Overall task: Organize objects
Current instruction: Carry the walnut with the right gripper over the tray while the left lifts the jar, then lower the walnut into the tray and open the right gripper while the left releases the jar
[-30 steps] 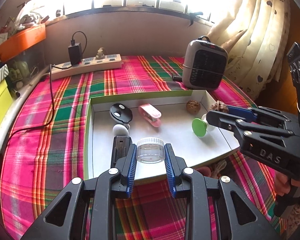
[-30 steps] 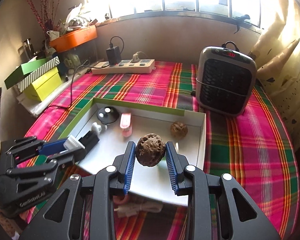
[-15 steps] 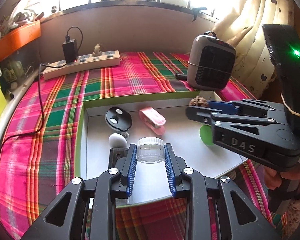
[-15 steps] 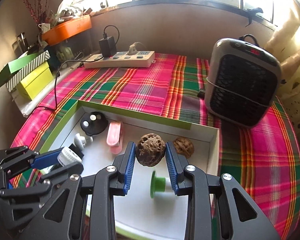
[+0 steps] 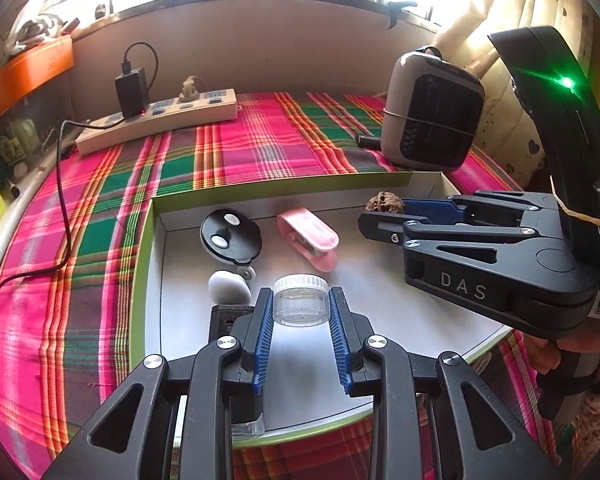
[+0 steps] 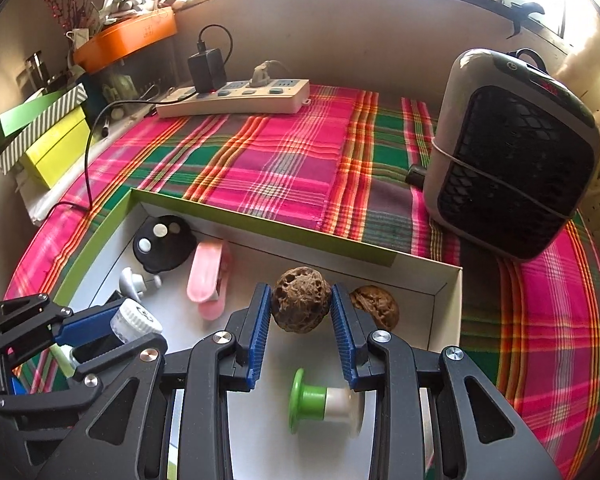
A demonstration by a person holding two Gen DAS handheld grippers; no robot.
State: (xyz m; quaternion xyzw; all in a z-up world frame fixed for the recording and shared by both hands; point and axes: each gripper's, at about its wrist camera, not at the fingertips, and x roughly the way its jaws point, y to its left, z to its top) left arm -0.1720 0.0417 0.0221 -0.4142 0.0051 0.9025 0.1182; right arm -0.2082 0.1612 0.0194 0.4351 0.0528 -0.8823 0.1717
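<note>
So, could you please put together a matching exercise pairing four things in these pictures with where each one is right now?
Things:
1. clear jar
2. dark walnut
3. power strip
4. green-and-white spool

Places:
A. lying on its side on the floor of the box
B. on the plaid cloth near the far wall
C. clamped in the left gripper
D. clamped in the right gripper

Pairs: 1-C, 2-D, 3-B, 4-A
</note>
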